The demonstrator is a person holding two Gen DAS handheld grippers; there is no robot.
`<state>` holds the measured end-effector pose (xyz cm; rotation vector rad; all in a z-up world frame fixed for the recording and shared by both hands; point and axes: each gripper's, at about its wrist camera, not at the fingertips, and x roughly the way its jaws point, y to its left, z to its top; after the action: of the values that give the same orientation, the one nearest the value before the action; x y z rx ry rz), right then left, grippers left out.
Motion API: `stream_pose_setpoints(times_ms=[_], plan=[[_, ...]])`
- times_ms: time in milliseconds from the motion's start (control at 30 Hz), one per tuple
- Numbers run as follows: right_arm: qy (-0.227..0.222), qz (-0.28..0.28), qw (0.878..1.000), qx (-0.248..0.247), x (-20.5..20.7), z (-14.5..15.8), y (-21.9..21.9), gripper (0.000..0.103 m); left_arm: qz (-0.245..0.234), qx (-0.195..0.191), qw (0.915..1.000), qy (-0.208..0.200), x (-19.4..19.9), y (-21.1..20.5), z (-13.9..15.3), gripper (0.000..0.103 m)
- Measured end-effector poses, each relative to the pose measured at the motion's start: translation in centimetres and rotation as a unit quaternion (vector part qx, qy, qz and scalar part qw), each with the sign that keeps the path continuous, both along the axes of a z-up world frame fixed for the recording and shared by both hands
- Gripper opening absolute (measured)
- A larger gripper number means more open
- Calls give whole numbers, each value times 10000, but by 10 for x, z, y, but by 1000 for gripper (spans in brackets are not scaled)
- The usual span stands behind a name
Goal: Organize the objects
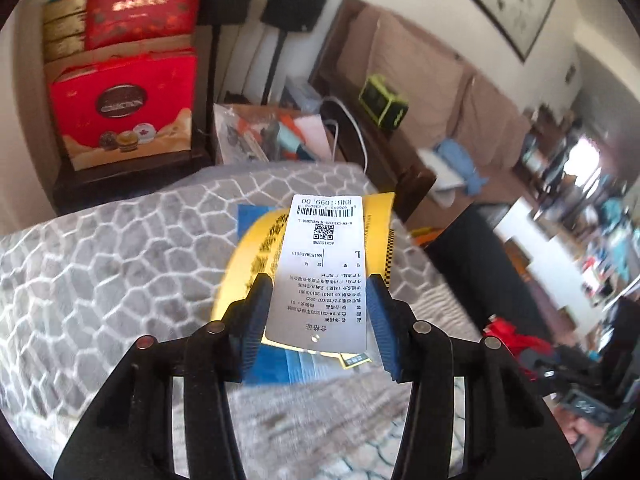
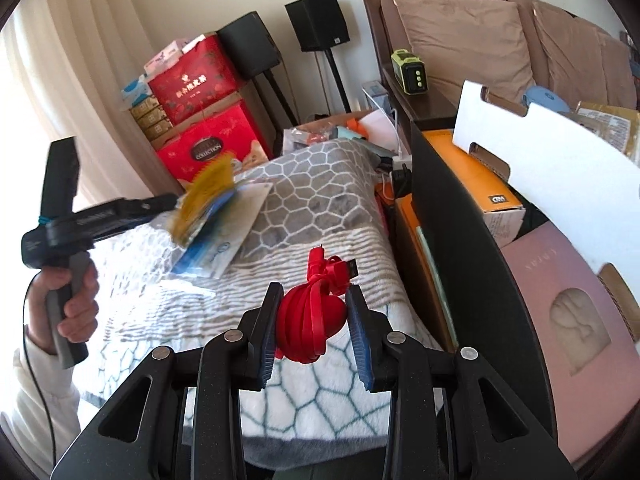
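**Both grippers loaded above the patterned blanket**

The left gripper (image 1: 318, 312) is clamped on a bundle of tags (image 1: 324, 264): a white printed label over yellow and blue cards. In the right wrist view this bundle (image 2: 212, 200) hangs in the air above the grey patterned blanket (image 2: 312, 176), clear of its surface. The person's left hand (image 2: 76, 304) grips the tool handle. The right gripper (image 2: 314, 320) is closed part-way on a coiled red USB cable (image 2: 312, 320), held above the blanket's near end.
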<state>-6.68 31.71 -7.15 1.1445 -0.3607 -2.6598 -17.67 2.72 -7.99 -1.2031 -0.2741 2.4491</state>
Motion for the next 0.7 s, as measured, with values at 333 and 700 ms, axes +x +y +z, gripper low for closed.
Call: stream_pose_setpoints(times_ms=[333,700], plan=[[247,131,9996,-23,33,24,-9,32,433,49,9973,591,56,-49,63,45],[265,888,9957,33,37,26,-54,32,520,472,9975,-104,72,-63,47,46]])
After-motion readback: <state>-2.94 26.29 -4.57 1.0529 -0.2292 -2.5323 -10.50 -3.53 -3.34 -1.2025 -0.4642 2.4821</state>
